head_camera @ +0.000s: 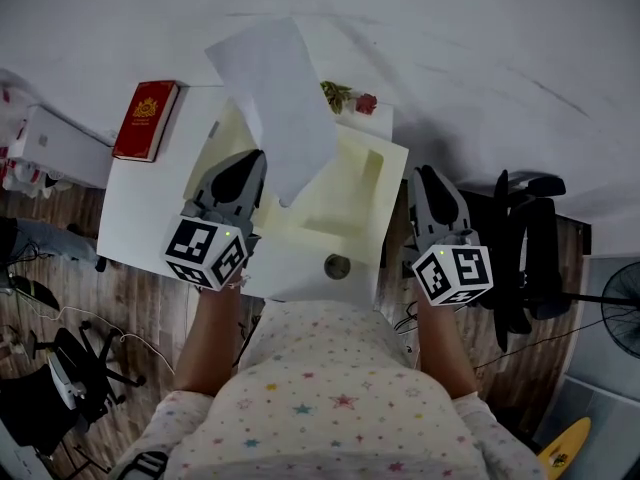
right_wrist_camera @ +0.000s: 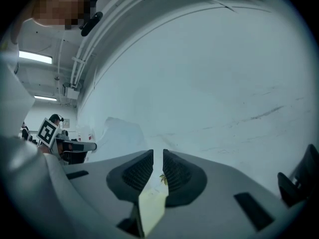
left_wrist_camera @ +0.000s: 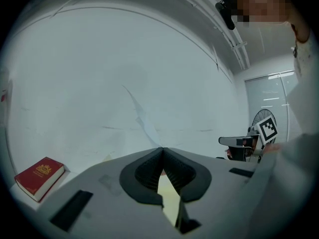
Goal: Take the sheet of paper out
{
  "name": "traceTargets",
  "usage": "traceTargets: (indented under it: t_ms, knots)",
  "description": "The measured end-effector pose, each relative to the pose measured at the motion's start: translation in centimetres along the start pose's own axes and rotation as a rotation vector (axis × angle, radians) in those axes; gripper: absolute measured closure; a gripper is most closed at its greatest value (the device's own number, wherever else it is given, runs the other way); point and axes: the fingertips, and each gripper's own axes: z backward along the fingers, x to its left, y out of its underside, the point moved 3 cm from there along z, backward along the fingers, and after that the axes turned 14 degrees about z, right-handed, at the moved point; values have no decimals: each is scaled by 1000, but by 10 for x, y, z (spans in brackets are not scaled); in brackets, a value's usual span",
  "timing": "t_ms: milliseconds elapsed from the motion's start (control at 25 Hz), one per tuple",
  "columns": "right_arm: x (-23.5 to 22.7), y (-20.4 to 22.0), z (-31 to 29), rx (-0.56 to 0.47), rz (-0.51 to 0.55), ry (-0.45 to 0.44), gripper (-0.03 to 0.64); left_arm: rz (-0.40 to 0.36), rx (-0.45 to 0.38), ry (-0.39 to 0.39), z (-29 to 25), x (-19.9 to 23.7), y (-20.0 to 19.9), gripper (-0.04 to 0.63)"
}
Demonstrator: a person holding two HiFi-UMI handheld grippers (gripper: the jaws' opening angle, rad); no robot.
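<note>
The sheet of paper (head_camera: 280, 98) is gripped by the closed left tool (head_camera: 252, 160) and rises above it. The right tool (head_camera: 425, 173) is narrowly parted and empty.

Office or lab-type room: white table (head_camera: 140, 208) against a plain white wall (head_camera: 500, 28), wood-plank floor (head_camera: 140, 308), black office chair (head_camera: 525, 258) right, standing fan (head_camera: 620, 313) far right, ceiling strip lights (right_wrist_camera: 35, 58).

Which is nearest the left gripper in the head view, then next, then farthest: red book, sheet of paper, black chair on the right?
1. Sheet of paper, pinched in the left gripper.
2. Red book, off to the left.
3. Black chair, far right.
</note>
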Motion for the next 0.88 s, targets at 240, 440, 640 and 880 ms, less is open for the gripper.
traceTargets:
  t_ms: [240,440,640,880]
  knots:
    - [3,-16,2,-33,27,7,592,-27,-70,13,10,-6,-16,583]
    - [5,-33,2,-69,45,10,610,-44,-113,24,17,-11,-28,583]
    - [9,-46,2,-101,79,6,617,-42,-152,46,22,-17,-36,583]
    - [12,-54,4,-117,103,16,617,-78,-167,72,24,-26,-42,583]
